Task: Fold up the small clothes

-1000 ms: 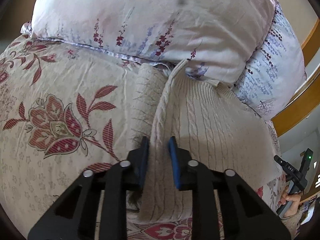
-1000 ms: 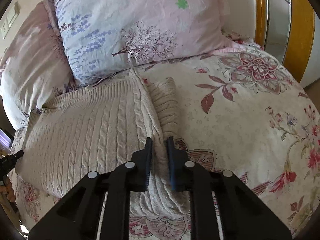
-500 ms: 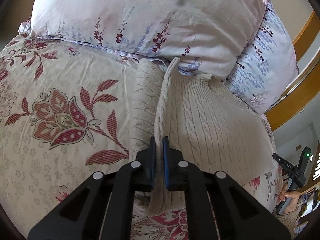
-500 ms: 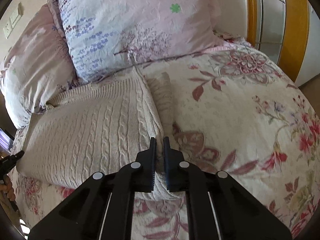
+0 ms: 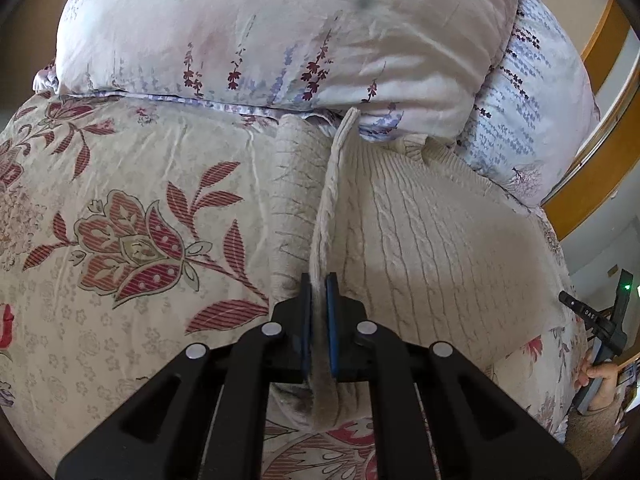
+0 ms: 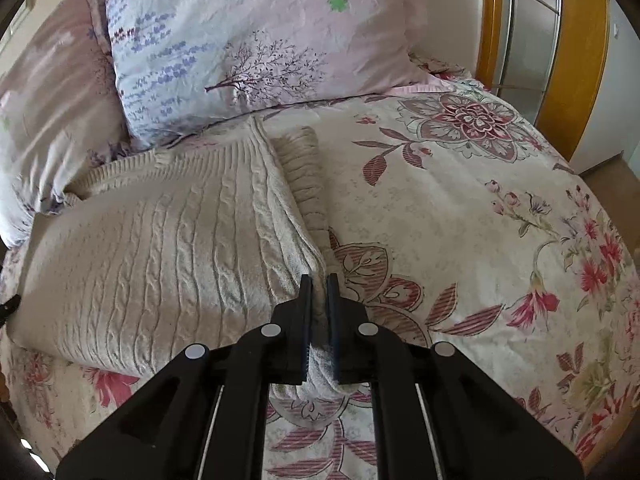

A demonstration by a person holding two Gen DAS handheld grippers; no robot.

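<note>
A cream cable-knit sweater (image 5: 432,240) lies on a floral bedspread, its far end against the pillows. My left gripper (image 5: 319,284) is shut on the sweater's raised side edge, pinching a ridge of knit that runs away toward the pillows. A ribbed sleeve (image 5: 292,200) lies just left of that ridge. In the right wrist view the sweater (image 6: 160,248) spreads to the left, and my right gripper (image 6: 319,284) is shut on its near right edge. The ribbed sleeve (image 6: 304,176) lies beside that edge.
Two pale floral pillows (image 5: 280,32) (image 6: 256,40) stand at the head of the bed. The floral bedspread (image 6: 480,220) extends right. A wooden-framed door (image 6: 576,52) is at far right. A hand holding another device (image 5: 600,344) shows at the bed's right edge.
Both grippers closed from open onto the sweater's edges and have lifted them slightly, raising a ridge of knit.
</note>
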